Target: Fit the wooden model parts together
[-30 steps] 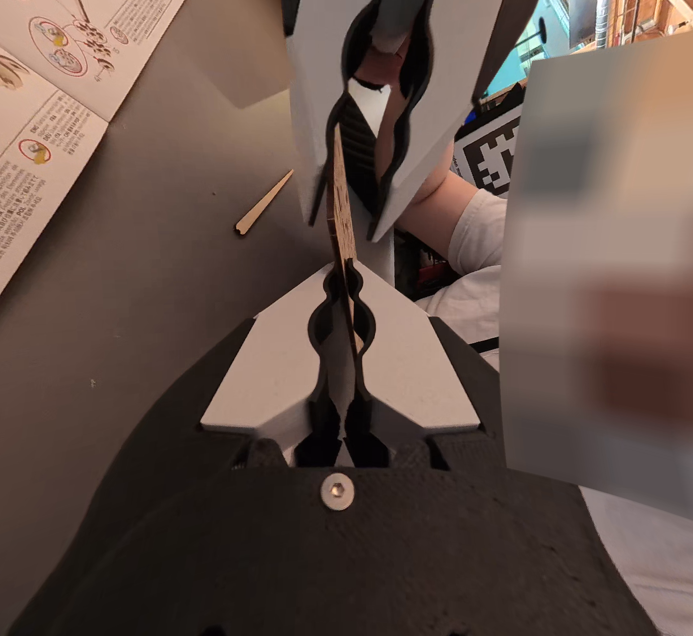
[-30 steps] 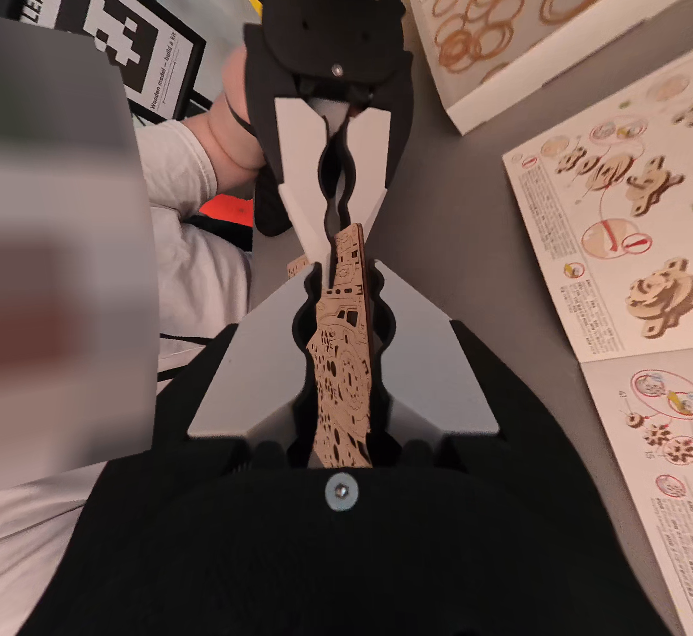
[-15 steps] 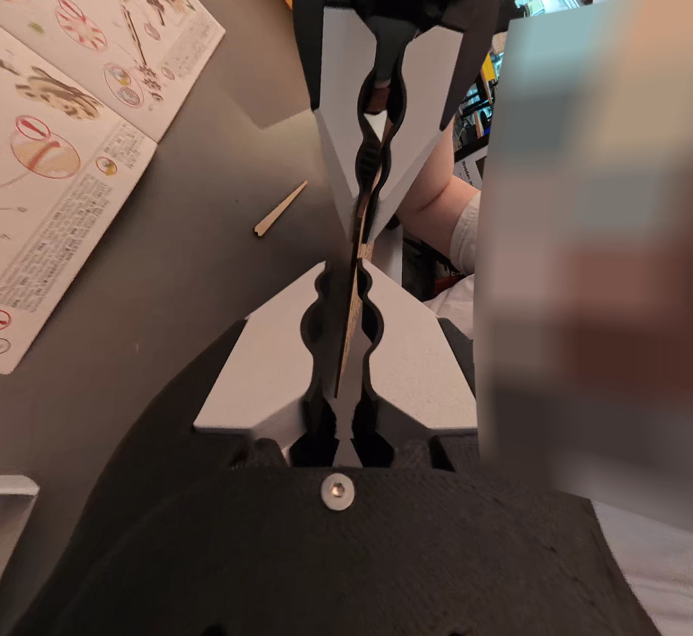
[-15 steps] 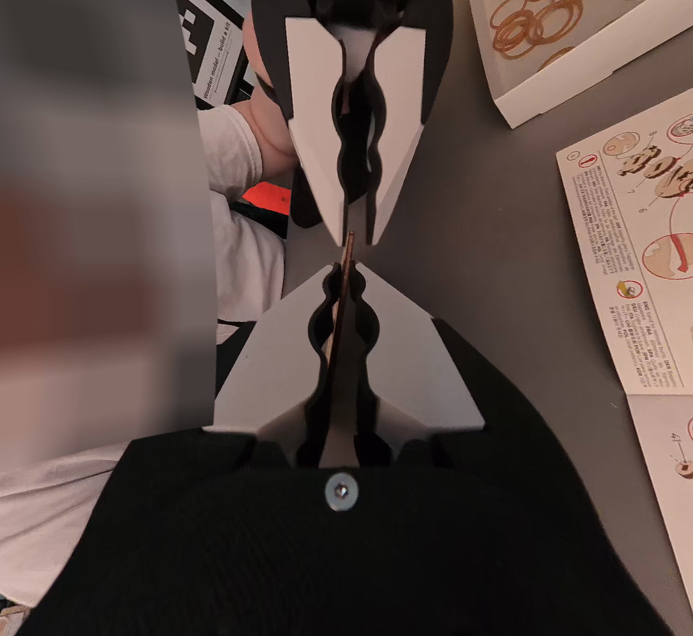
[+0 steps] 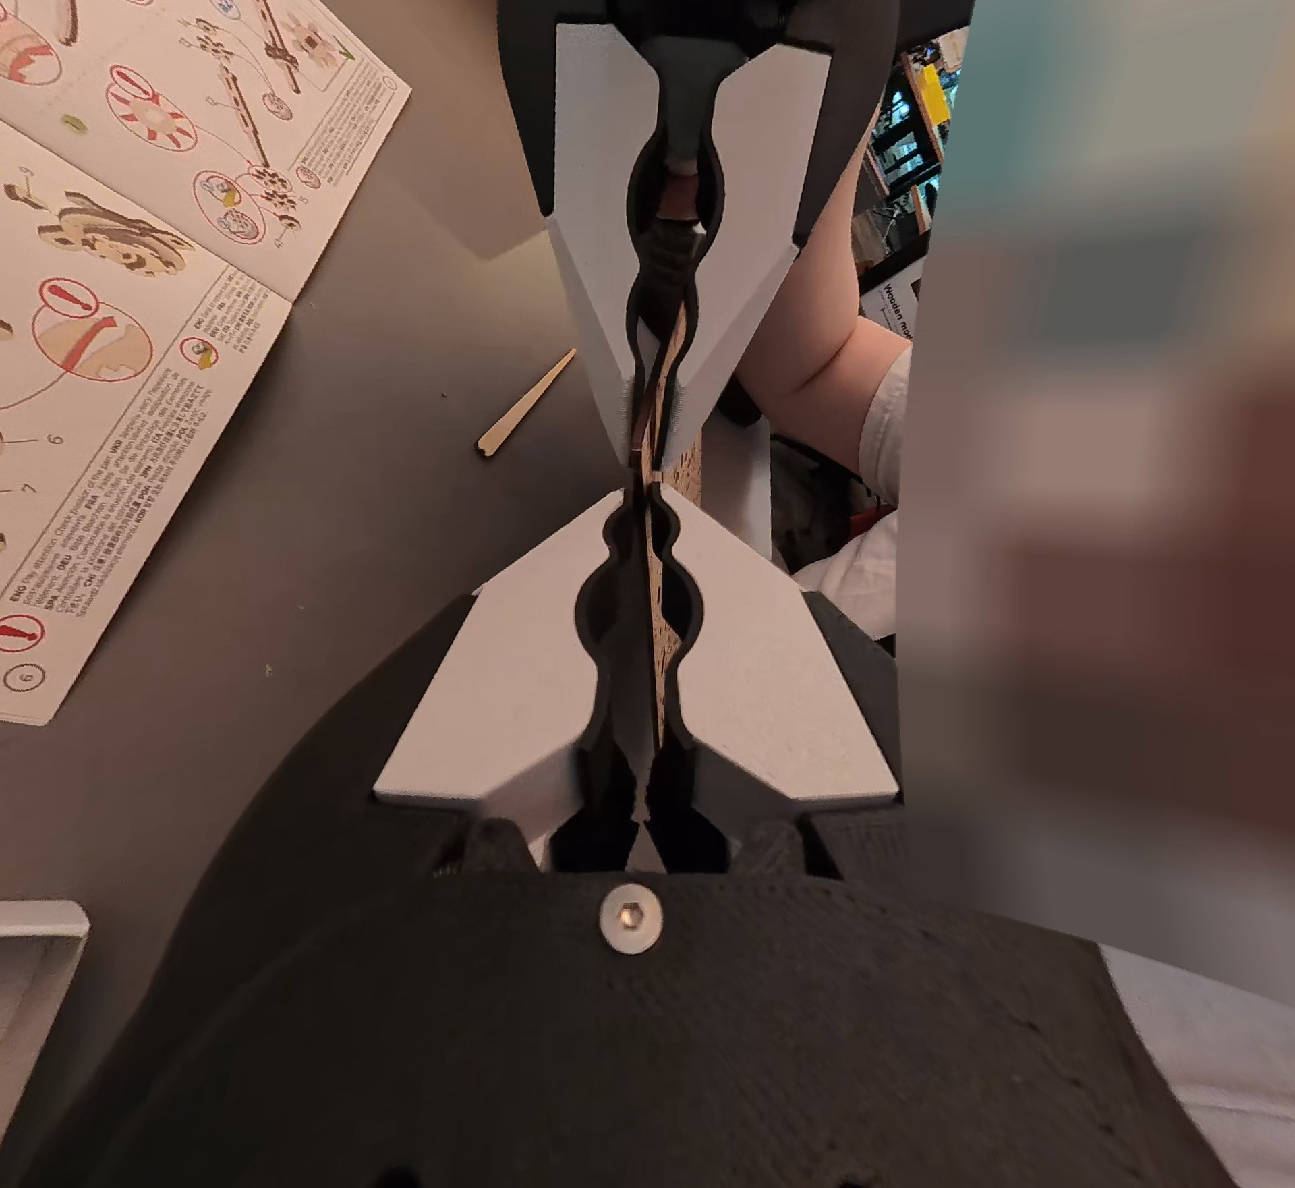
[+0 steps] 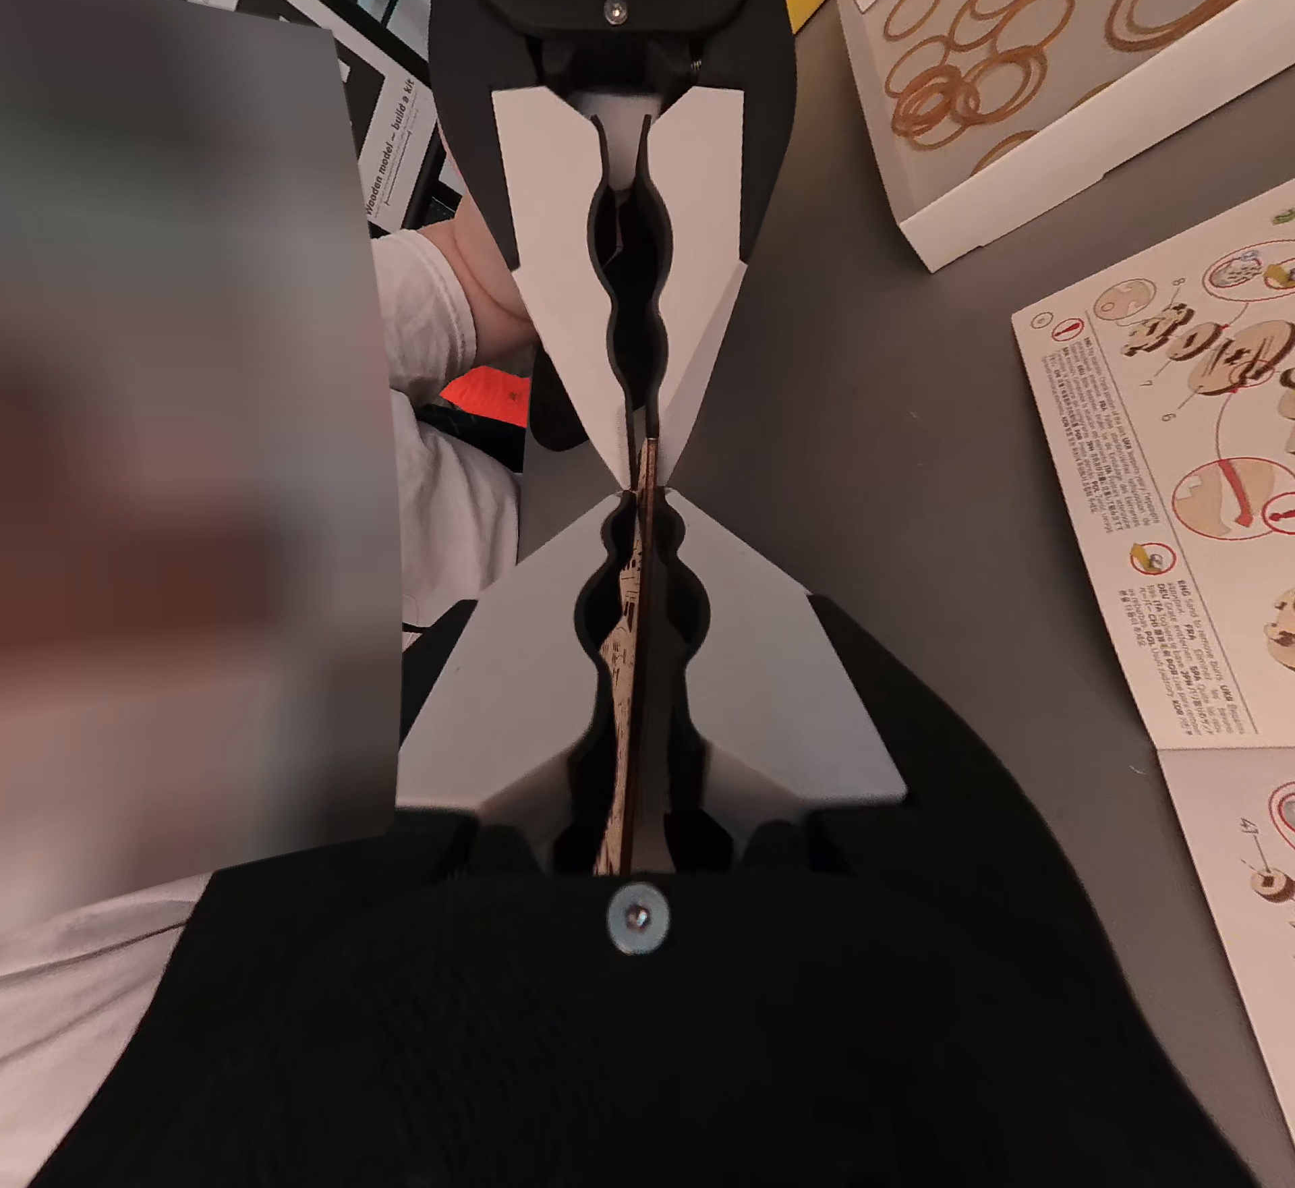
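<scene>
Tip to tip now: the left tongs (image 5: 643,502) and right tongs (image 6: 641,502) meet nose-on above the dark grey desk (image 5: 336,488), both pinching the thin engraved plywood panel (image 6: 631,629) edge-on between them. Looks like the mating step; next calls for a straight, level push. A pointed pale wooden sliver (image 5: 525,408) lies spare.

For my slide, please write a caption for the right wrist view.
Right tongs grip a wooden part edge-on, tip to tip with left tongs.
</scene>
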